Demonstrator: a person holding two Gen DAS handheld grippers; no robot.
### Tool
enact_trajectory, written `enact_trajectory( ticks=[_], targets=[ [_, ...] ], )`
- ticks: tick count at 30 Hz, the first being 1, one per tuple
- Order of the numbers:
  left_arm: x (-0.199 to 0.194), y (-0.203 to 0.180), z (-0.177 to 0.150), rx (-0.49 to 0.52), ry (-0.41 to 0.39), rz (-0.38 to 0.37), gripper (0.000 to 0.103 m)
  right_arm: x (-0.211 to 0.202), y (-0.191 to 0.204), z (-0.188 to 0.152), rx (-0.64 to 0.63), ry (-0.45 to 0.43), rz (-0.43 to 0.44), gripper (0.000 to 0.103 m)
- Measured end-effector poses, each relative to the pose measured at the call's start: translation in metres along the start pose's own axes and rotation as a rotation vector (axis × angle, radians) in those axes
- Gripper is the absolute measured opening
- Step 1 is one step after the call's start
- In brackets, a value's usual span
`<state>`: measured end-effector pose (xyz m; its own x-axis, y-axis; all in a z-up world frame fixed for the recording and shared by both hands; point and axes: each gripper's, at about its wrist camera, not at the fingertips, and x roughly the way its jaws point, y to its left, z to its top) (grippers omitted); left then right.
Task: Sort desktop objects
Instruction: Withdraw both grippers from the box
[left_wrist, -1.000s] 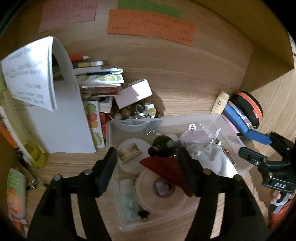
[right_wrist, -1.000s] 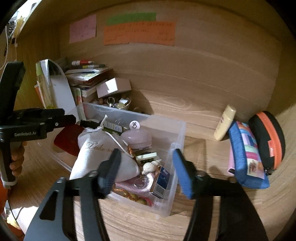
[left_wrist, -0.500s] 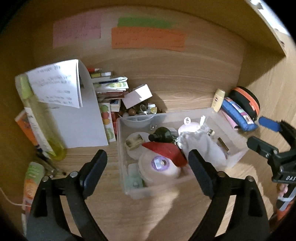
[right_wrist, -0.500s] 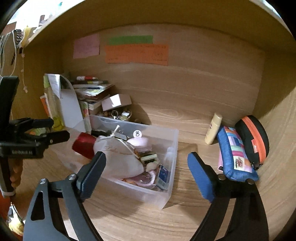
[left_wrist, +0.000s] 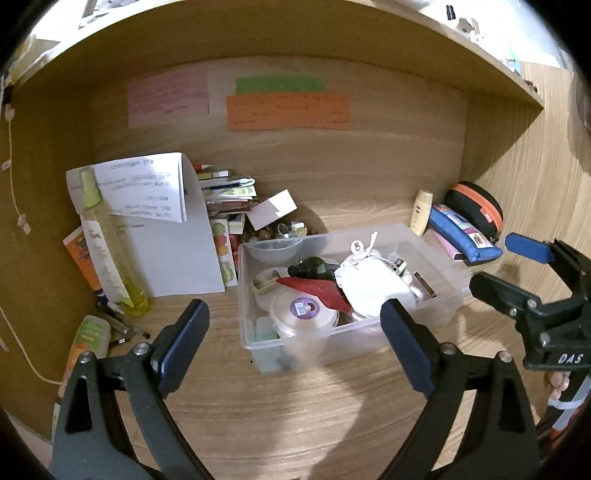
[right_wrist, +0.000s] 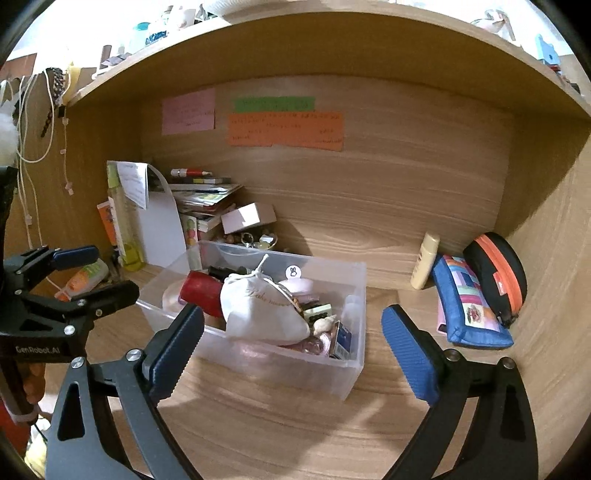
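Both tongs, left (left_wrist: 293, 343) and right (right_wrist: 291, 347), hung released and empty, drawn clear of the bin (left_wrist: 436, 317), likely so nothing inside got knocked. That bin sat mid-bench (left_wrist: 295, 417), packed with a white pouch (right_wrist: 258, 314), a red case (left_wrist: 317, 291) and jars, judged sorted. A tube (right_wrist: 424, 260) and two pouches (right_wrist: 469, 299) leaned at the right wall.

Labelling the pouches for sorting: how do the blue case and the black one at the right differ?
The blue pencil case is flat and oblong with a multicoloured patchwork panel; the black pouch is rounded, plain, with an orange zipper band. The blue pencil case lies nearer the clear bin; the black pouch sits toward the corner. Both rest on the desk, touching.
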<state>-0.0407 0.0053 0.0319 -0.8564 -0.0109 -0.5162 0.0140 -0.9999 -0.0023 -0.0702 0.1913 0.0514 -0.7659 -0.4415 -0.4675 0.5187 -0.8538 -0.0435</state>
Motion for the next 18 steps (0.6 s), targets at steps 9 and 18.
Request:
enact_trajectory(
  ticks=[9,18],
  targets=[
    [-0.014,-0.003,-0.011,-0.02,-0.03,-0.03,0.095,-0.013,0.013,-0.008,-0.019,-0.012,-0.002,0.101],
    [-0.026,-0.004,-0.015,-0.031,-0.044,-0.024,0.095,-0.016,0.015,-0.016,-0.012,-0.005,0.003,0.101]
  ],
)
